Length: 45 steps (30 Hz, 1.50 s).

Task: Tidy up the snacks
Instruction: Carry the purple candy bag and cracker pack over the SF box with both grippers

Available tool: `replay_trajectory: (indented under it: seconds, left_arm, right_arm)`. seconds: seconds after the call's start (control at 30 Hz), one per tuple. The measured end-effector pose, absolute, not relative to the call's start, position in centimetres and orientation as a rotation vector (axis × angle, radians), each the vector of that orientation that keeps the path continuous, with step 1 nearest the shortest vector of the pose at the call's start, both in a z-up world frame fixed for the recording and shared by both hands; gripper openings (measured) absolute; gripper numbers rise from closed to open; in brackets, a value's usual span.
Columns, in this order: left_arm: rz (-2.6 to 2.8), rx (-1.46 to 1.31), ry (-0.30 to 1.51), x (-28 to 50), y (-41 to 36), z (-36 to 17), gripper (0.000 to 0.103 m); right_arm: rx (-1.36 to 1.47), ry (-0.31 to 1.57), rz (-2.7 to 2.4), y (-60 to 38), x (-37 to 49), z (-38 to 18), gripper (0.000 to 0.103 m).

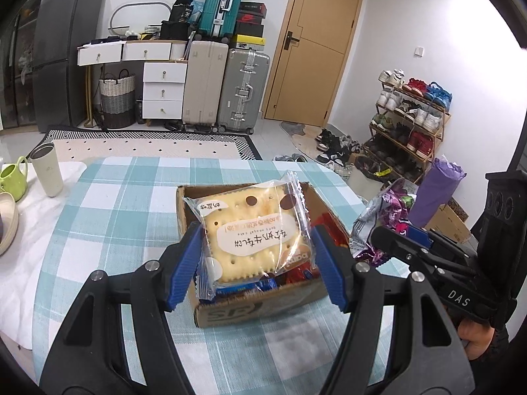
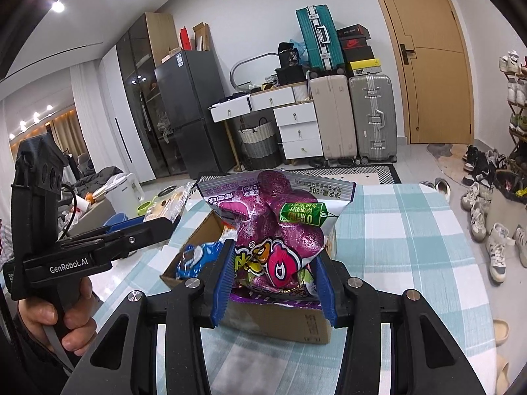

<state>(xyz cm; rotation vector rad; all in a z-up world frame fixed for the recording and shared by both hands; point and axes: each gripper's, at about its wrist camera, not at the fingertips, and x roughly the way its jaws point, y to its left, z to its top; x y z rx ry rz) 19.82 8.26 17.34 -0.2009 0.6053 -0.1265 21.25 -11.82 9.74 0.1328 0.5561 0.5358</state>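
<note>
My left gripper [image 1: 255, 265] is shut on a clear-wrapped cracker sandwich packet [image 1: 250, 230], held above an open cardboard box [image 1: 263, 306] of snacks on the checked tablecloth. The right gripper [image 2: 275, 279] is shut on a purple snack bag [image 2: 276, 230], lifted over the same cardboard box [image 2: 280, 322]. In the left wrist view the purple bag [image 1: 383, 217] and the right gripper [image 1: 378, 235] appear to the right of the box. In the right wrist view the cracker packet [image 2: 168, 205] and the left gripper [image 2: 161, 223] show at left. Blue and red wrapped snacks lie in the box.
A beige tumbler [image 1: 46, 168] and a green mug [image 1: 13, 177] stand at the table's left edge. A hand [image 2: 49, 319] grips the left tool's handle. Beyond the table are suitcases [image 1: 224, 89], white drawers [image 1: 163, 90], a shoe rack [image 1: 411, 115] and a door [image 1: 313, 46].
</note>
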Motion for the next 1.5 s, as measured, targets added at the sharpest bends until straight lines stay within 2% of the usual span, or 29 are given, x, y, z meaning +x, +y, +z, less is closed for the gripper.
replay_trajectory:
  seconds: [0.8,1.5]
  left_arm:
    - [-0.080,-0.168,0.645,27.1,9.2,14.3,0.064]
    - [-0.086,-0.162,0.672,30.0,10.1,11.3,0.064]
  right_arm:
    - [0.097,0.536,0.505,-9.2,28.6,10.5,0.045]
    - [-0.079,0.691,0.513,-5.2,31.3,5.6,0.045]
